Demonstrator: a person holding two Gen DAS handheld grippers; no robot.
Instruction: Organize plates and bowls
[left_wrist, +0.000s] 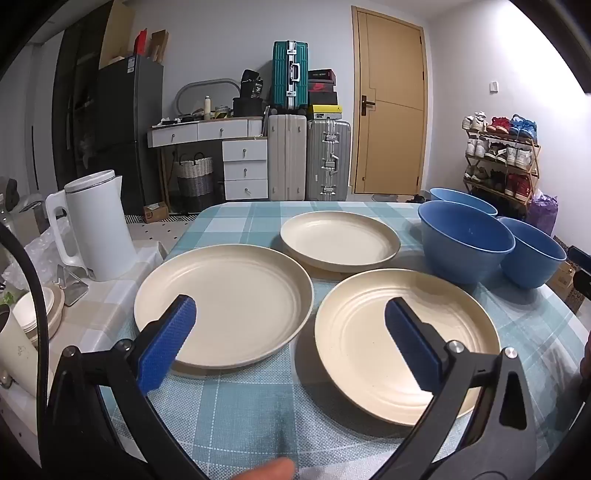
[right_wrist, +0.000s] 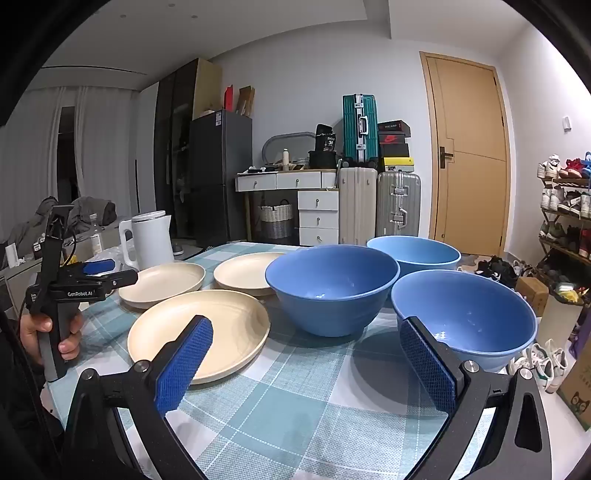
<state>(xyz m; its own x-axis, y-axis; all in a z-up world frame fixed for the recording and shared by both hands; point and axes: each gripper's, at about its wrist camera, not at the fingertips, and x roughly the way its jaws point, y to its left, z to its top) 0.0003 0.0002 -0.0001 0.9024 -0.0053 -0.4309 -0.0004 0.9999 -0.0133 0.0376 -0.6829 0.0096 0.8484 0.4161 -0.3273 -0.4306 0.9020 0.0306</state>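
A: On the left we hold the left gripper (left_wrist: 290, 321) with jaws wide apart and empty; two cream plates (left_wrist: 223, 306) lie under and beyond its fingers, a third plate (left_wrist: 340, 238) farther back.

B: To the right we see three blue bowls (right_wrist: 332, 290) on the checked tablecloth (right_wrist: 295, 406). The right gripper (right_wrist: 306, 350) also stands fully spread, holding nothing; the nearest bowl (right_wrist: 472, 314) is just behind its right finger.
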